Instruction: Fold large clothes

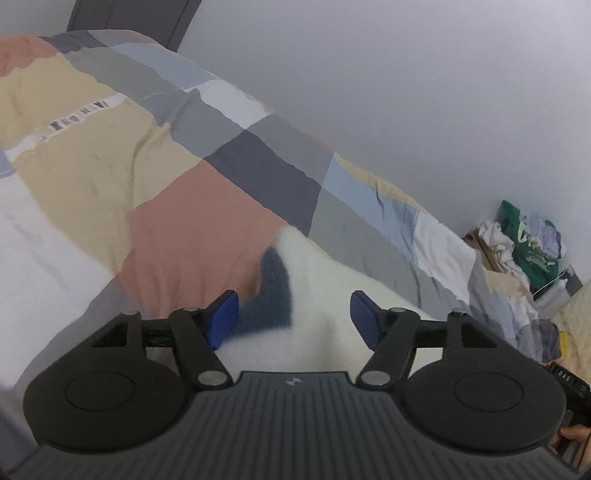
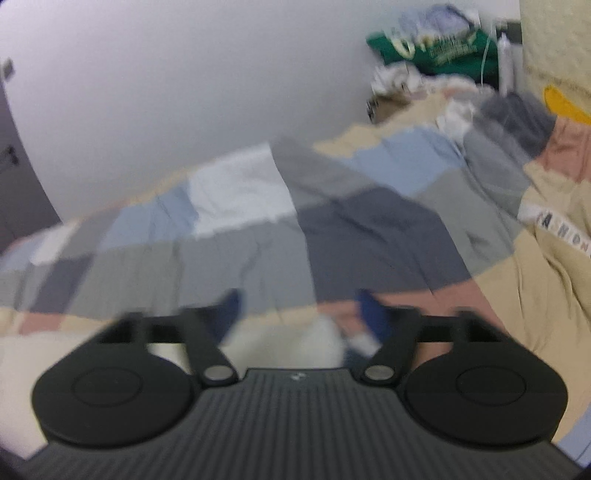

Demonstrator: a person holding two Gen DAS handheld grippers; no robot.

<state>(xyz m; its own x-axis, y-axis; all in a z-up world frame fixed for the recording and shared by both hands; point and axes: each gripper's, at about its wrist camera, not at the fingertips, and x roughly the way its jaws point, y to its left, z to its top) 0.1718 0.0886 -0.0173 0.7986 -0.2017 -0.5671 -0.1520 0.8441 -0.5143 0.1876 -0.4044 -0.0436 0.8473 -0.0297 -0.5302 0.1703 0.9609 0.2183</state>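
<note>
A white fleecy garment (image 1: 332,295) with a dark navy patch (image 1: 275,291) lies on the bed just under and ahead of my left gripper (image 1: 294,317). The blue pads (image 1: 225,317) stand wide apart, and the cloth sits between them without either pad pressing on it. The right wrist view is blurred. In it my right gripper (image 2: 301,312) is also open, and a pale lump of the same white garment (image 2: 295,343) lies below the gap, with a small white-and-blue bit by the right finger. More cream cloth (image 2: 48,354) spreads at the lower left.
A patchwork bedcover (image 1: 207,206) in tan, pink, grey and blue covers the bed along a white wall (image 1: 406,92). A heap of clothes with a green shirt (image 1: 532,251) sits in the far corner. A dark door (image 1: 133,18) stands beyond the bed. A hand (image 1: 572,432) shows at the right edge.
</note>
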